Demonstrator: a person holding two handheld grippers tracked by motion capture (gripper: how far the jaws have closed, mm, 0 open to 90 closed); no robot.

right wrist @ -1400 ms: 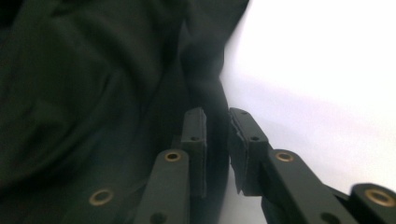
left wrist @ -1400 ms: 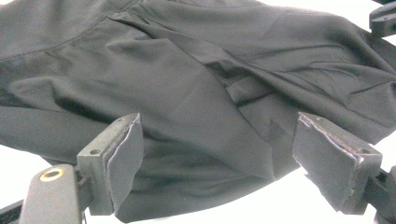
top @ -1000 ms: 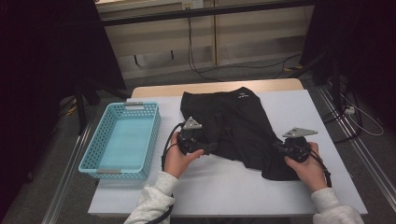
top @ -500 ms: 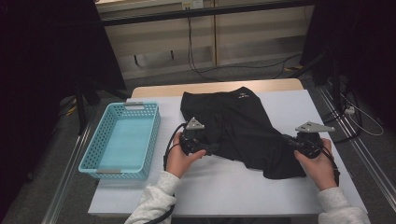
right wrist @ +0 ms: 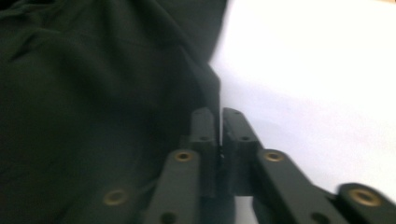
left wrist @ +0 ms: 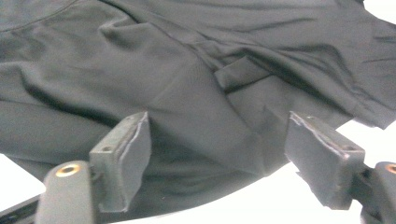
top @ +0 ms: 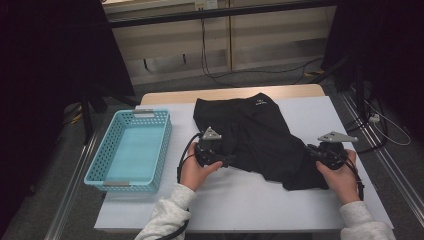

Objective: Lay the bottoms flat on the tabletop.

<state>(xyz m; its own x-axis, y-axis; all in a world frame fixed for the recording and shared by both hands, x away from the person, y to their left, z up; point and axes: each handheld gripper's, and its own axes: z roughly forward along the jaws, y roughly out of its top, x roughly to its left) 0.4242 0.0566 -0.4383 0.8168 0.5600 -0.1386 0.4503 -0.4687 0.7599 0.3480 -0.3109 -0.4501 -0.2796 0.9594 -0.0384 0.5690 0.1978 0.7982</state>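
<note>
Jaws on black garment [top: 260, 135], small white logo

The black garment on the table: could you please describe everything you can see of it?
The black garment is thin, matte fabric, lying rumpled and creased on the white table, a small pale logo near its far edge. The right gripper pinches its right edge; the left gripper straddles its near hem, fingers apart.
</note>
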